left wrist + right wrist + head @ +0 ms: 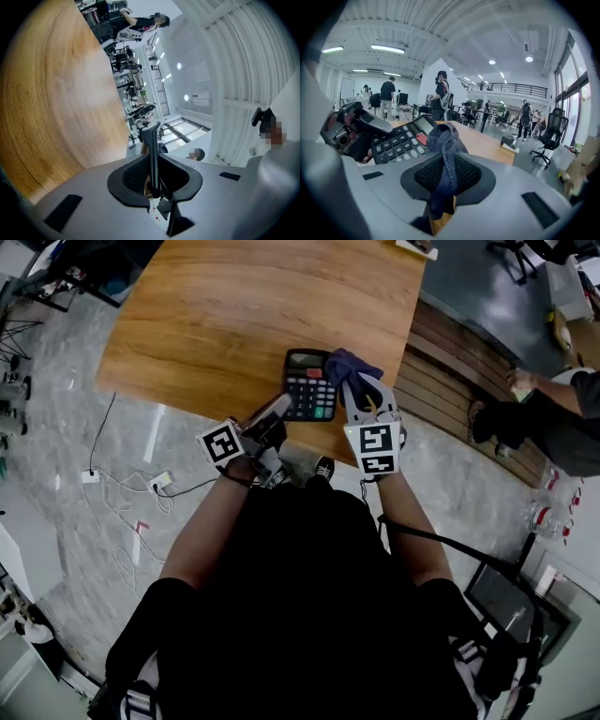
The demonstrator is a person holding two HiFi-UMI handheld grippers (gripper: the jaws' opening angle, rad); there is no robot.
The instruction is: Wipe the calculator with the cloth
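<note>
Head view: the calculator (307,385) lies on the wooden table (234,315), near the edge closest to the person. The left gripper (272,414) is closed on its side at 7 o'clock, with the thin body clamped between the jaws. The right gripper (366,395) pinches the bluish cloth (349,365), which sits over the calculator's corner at 2 o'clock, beside the display.

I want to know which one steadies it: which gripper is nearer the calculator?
Left. The left gripper clamps the calculator by its near left corner; the right gripper sits just beside its right edge, holding the cloth by the far right corner.
</note>
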